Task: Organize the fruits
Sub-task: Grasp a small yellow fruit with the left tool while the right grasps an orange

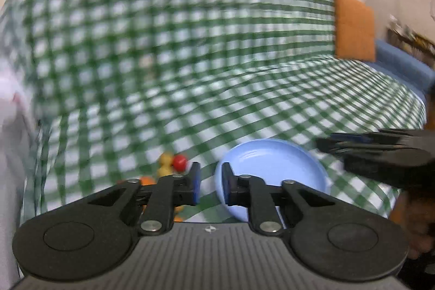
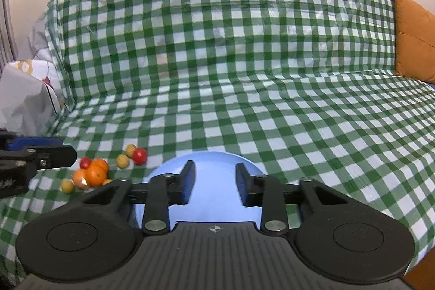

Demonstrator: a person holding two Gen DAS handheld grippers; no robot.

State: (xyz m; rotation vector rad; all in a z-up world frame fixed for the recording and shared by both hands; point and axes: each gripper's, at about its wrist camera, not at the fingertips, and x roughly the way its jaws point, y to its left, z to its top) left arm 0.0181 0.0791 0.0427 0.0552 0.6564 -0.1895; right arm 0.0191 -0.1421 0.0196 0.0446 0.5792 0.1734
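Observation:
A light blue plate (image 2: 212,197) lies on the green checked cloth, right under my right gripper (image 2: 214,181), which is open and empty above it. Left of the plate sits a cluster of fruit: oranges (image 2: 95,173), a red fruit (image 2: 139,155) and small yellow fruits (image 2: 123,161). In the blurred left wrist view my left gripper (image 1: 210,182) is open and empty, between the fruit (image 1: 179,161) on its left and the plate (image 1: 272,167) on its right. The right gripper (image 1: 380,154) shows at that view's right edge. The left gripper (image 2: 35,156) shows at the right wrist view's left edge.
The green checked cloth (image 2: 272,99) covers a sofa seat and back. An orange cushion (image 2: 413,40) stands at the right. A grey and white printed bundle (image 2: 24,89) lies at the left end. A blue sofa edge (image 1: 402,64) shows at the far right.

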